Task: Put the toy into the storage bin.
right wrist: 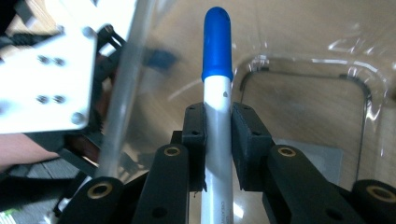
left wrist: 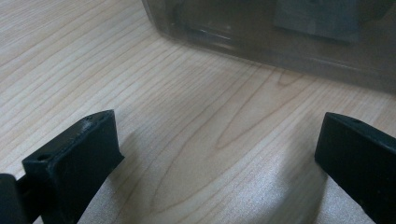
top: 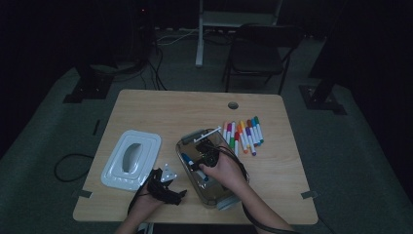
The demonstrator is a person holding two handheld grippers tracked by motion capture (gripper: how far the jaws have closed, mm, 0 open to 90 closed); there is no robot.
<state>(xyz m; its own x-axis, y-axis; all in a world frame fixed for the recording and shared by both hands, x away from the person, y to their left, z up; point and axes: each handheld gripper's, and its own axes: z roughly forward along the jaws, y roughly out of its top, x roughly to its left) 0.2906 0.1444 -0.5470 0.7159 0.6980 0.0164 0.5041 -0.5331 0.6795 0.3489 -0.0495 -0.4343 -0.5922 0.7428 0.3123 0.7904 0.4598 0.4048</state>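
A clear plastic box [top: 214, 197] stands at the table's near middle. My right gripper [top: 200, 163] is lowered into it, shut on a white marker with a blue cap [top: 187, 159]. In the right gripper view the pads [right wrist: 246, 140] clamp the marker's barrel, the blue cap [right wrist: 217, 44] points away over the box floor [right wrist: 299, 107], and my right gripper [right wrist: 217, 140] is inside the box. My left gripper [top: 171, 187] rests on the table just left of the box. In the left gripper view my left gripper [left wrist: 215, 158] is open with bare wood between the jaws, facing the box wall [left wrist: 280, 42].
A white lid [top: 130, 158] lies to the left of the box. Several coloured markers [top: 243, 136] lie in a row to the box's right. A cable hole [top: 233, 105] sits near the table's far edge [top: 195, 91]. A chair [top: 258, 48] stands beyond.
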